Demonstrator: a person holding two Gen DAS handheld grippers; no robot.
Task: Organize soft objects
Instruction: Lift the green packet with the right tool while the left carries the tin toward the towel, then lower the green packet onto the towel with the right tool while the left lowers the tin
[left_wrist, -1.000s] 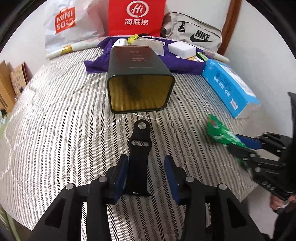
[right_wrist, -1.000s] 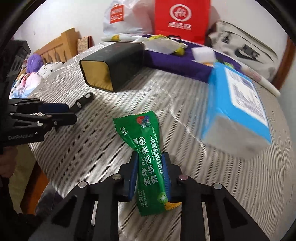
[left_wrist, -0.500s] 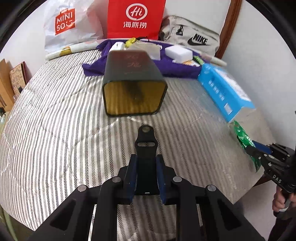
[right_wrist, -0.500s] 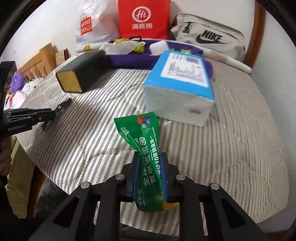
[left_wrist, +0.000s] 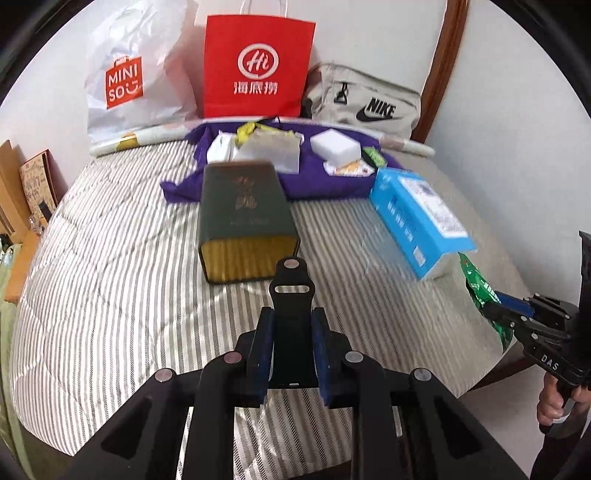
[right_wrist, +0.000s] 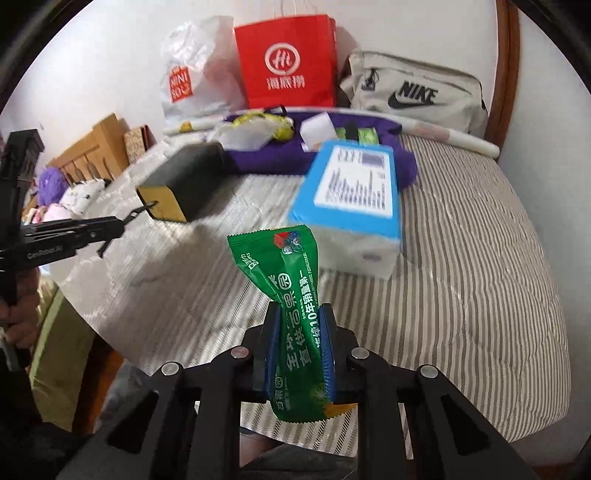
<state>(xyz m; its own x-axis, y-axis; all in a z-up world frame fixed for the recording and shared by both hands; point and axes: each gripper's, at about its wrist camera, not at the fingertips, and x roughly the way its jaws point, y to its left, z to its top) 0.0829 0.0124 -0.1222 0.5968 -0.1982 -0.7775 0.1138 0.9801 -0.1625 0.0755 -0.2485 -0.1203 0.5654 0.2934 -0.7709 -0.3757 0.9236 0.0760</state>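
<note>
The left gripper (left_wrist: 291, 354) has its jaws clamped on a flat black rubber strap (left_wrist: 291, 291), whose long axis points at the open-ended dark green tin box (left_wrist: 245, 221) just ahead on the striped bed (left_wrist: 110, 280). The right gripper (right_wrist: 299, 350), jaws pinching a crinkly green plastic snack packet (right_wrist: 291, 295), is farther off.

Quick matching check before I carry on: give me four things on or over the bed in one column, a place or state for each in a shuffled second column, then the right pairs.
Things:
1. green snack packet
2. black strap
3. dark green tin
4. white sponge block

Places or states:
A. lying on its side on the striped bedcover, its gold open end facing the camera
B. clamped in the right gripper, off the bed
C. resting on the purple cloth
D. clamped in the left gripper

Pairs: 1-B, 2-D, 3-A, 4-C
</note>
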